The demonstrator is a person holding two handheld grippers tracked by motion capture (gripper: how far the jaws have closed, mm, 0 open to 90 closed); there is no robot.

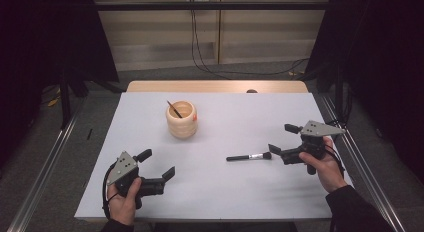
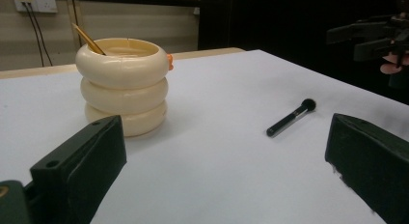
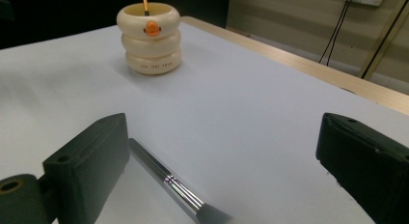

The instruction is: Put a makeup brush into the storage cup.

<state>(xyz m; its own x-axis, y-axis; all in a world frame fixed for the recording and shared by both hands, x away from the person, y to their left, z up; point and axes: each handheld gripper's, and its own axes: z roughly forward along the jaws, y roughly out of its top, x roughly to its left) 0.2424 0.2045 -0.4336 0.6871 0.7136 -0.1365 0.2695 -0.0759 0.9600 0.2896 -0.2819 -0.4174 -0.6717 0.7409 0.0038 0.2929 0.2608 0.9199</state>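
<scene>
A: Right tool (image 1: 281, 142) is sitting at the bristle end of the makeup brush (image 1: 248, 156), jaws spread apart; in the right gripper view the brush (image 3: 169, 179) is lying just beside the left jaw, bristles toward the camera. Nothing is being held.

B: And the left tool (image 1: 159, 164)?

A: Jaws apart too, holding nothing; it is hovering near the front-left of the tabletop (image 1: 225, 192), pointing toward the cup (image 1: 182, 120).

B: Why is the brush lying that way?

A: It is lying flat, handle toward the middle, bristles toward the right hand (image 1: 322, 167); I am judging that the hand is lining up to close on the ferrule, the stiff metal part, rather than the soft hairs.

B: The cup?

A: A cream ringed cup (image 2: 124, 84), standing upright toward the far side; a thin stick (image 1: 174, 109) is already leaning inside it; mouth is open upward, so a brush looks meant to go in handle-down.

B: Room to move?

A: Plenty; bare white surface is lying between brush and cup; the brush is well in from the right edge; the left tool is staying out of that path.
</scene>
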